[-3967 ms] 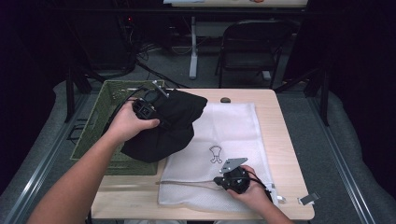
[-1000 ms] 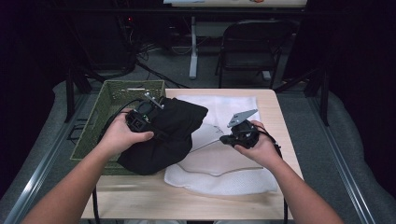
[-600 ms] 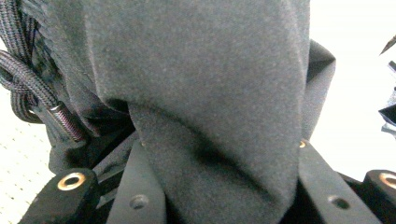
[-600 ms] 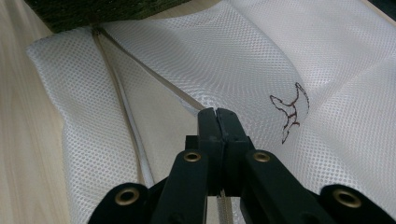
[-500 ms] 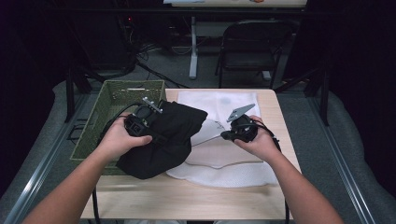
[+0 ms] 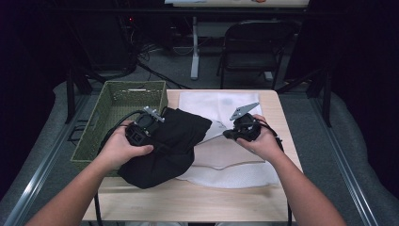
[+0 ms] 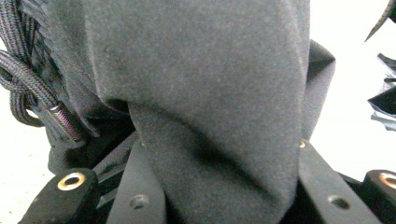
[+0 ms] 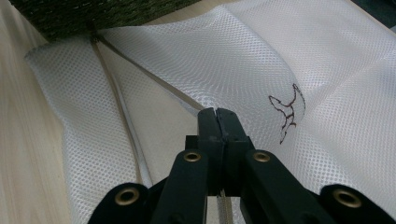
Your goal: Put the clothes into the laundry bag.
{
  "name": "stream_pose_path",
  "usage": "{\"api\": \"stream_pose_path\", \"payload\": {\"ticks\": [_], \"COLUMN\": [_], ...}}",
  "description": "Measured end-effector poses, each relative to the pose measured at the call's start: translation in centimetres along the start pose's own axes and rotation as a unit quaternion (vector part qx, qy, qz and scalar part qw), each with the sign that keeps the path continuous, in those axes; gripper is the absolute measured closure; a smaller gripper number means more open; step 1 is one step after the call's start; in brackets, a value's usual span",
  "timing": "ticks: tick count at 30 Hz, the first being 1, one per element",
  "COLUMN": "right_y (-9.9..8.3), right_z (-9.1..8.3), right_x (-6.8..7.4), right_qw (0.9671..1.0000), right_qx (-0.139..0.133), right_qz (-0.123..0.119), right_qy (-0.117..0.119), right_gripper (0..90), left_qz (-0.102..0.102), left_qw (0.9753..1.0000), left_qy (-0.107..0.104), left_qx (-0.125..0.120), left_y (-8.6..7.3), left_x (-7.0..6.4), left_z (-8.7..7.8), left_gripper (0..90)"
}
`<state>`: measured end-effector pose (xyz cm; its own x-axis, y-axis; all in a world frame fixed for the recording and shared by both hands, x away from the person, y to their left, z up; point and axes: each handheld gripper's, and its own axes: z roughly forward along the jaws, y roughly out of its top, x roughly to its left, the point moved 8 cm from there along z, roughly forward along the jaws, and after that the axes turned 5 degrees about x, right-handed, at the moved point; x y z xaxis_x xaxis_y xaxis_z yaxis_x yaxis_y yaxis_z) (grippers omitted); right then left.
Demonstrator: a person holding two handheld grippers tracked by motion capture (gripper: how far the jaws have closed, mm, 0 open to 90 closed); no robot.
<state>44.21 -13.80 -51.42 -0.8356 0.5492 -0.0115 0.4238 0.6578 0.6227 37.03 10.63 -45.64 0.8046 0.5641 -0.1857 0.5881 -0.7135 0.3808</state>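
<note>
The black garment (image 6: 167, 143), bunched at centre-left of the table (image 6: 188, 202) and pinched in the left claw (image 6: 141, 134), lies just left of the white mesh bag (image 6: 221, 155), whose zipper edge the right claw (image 6: 230, 134) clamps, mouth facing the garment.

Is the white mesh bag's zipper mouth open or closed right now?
Open. In the right gripper view, the white mesh bag shows two zipper edges spreading apart from the right tool, which pinches one edge.
</note>
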Motion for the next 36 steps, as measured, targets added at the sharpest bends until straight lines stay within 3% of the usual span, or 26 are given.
{"api": "stream_pose_path", "payload": {"ticks": [10, 36], "right_y": [0.2, 0.9], "right_z": [-0.3, -0.8], "right_x": [-0.2, -0.2], "right_qw": [1.0, 0.9999], "right_qx": [-0.007, -0.009], "right_qz": [0.007, 0.003], "right_qy": [0.001, -0.004], "right_gripper": [89.7, 89.7], "left_qz": [0.019, 0.045], "left_qw": [0.9998, 0.9989], "left_qy": [-0.006, -0.014], "left_qx": [0.004, 0.003], "left_y": [-0.4, -1.8], "left_x": [-1.6, -3.3], "left_z": [0.8, 2.4], "left_gripper": [67.4, 67.5]}}
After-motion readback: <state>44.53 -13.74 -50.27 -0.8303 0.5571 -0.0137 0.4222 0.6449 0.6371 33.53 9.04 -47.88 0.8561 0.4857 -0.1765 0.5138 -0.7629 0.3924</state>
